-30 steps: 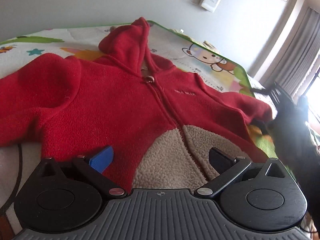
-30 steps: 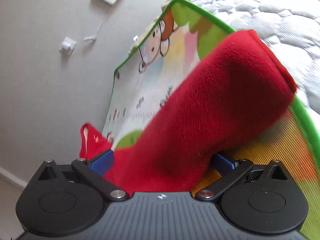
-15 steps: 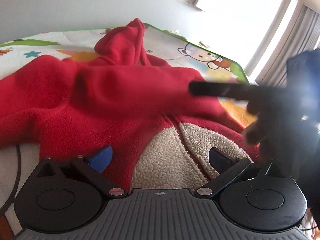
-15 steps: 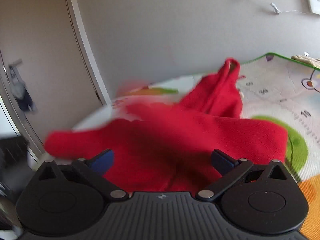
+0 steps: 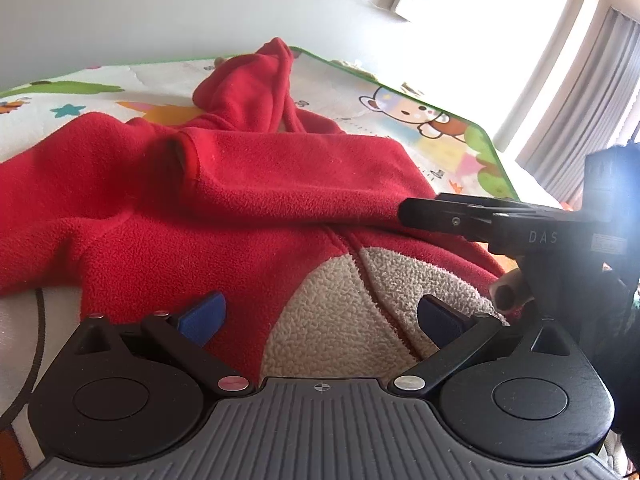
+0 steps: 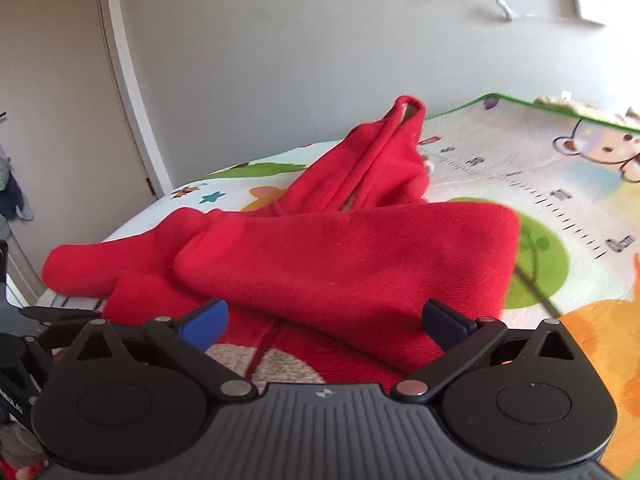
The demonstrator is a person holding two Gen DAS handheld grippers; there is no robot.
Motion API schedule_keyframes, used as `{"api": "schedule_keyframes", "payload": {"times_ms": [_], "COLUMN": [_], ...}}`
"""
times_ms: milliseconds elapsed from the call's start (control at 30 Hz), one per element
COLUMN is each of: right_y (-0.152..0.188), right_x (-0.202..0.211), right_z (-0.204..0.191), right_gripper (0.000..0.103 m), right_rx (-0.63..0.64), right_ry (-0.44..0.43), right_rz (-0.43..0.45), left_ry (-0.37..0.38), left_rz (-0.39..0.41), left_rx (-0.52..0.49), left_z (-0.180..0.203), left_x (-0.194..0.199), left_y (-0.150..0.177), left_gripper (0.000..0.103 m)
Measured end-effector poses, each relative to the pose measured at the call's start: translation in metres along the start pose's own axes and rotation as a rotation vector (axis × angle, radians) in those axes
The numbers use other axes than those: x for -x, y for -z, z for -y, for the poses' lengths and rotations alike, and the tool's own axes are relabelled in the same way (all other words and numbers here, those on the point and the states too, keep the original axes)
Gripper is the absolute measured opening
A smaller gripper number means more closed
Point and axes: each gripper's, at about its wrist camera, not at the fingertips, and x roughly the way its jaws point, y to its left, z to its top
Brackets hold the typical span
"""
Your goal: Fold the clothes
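The right tool [image 6: 324, 318] is spread and empty just short of the red fleece jacket [image 5: 240, 216], whose sleeve [image 6: 344, 256] lies folded across its chest on the play mat [image 6: 560, 216]. The left tool [image 5: 320, 314], likewise spread, hovers over the jacket's hem, likely ready to steady it.

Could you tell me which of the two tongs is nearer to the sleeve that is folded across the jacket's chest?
Right. The right tongs hang open directly at the folded sleeve. The left tongs hang open lower down, over the jacket's cream belly patch.
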Motion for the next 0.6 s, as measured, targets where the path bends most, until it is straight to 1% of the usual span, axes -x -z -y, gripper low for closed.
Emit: {"api": "schedule_keyframes", "payload": {"times_ms": [67,133,200,333,433,533,600], "right_y": [0.003,0.009,0.013,0.018,0.019,0.020,0.021], "right_x": [0.003,0.007,0.011,0.015,0.012,0.010,0.009], "right_z": [0.005,0.012,0.020,0.031,0.030,0.018,0.010], "right_gripper": [0.103,0.103,0.103,0.103,0.103,0.103,0.103], "right_rx": [-0.011,-0.030,-0.071,-0.142,-0.149,-0.116,-0.111], "right_ry": [0.028,0.052,0.064,0.070,0.098,0.145,0.158], "right_rz": [0.018,0.038,0.058,0.078,0.070,0.083,0.089], "left_ry": [0.016,0.053,0.086,0.047,-0.009,-0.044,-0.060], "left_rz": [-0.007,-0.003,0.021,0.085,0.108,0.103,0.092], "left_rx": [0.038,0.120,0.207,0.237,0.209,0.199,0.188], "left_z": [-0.005,-0.014,-0.023,-0.029,-0.032,-0.039,-0.045], "left_x": [0.001,0.005,0.011,0.017,0.009,-0.006,-0.015], "left_y": [-0.005,-0.012,-0.021,-0.039,-0.050,-0.057,-0.061], "left_gripper": [0.103,0.103,0.103,0.103,0.103,0.103,0.103]}}
